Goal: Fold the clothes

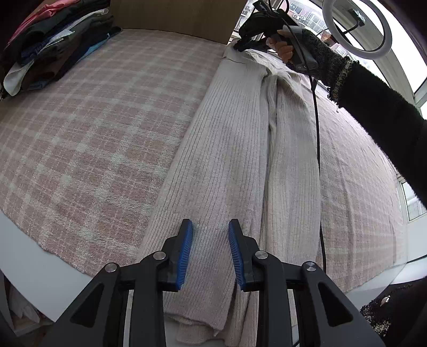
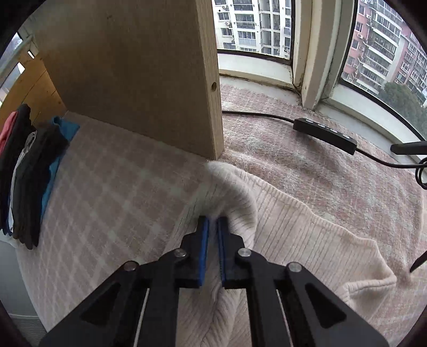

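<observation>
A cream ribbed knit sweater (image 1: 229, 149) lies lengthwise on the pink checked cloth (image 1: 88, 138), folded into a long strip. My left gripper (image 1: 210, 227) hovers open just above the sweater's near end, nothing between its blue pads. At the far end, the right gripper (image 1: 241, 44), held by a hand in a dark sleeve, pinches the sweater's far edge. In the right wrist view the right gripper (image 2: 212, 220) is shut on a raised fold of the sweater (image 2: 293, 229), lifting it into a peak.
A stack of folded clothes (image 1: 50, 45) sits at the far left, seen too as the folded clothes (image 2: 29, 170). A wooden panel (image 2: 138, 74) stands behind. A black cable with a remote (image 2: 324, 134) lies by the window sill. A ring light (image 1: 356, 24) stands at upper right.
</observation>
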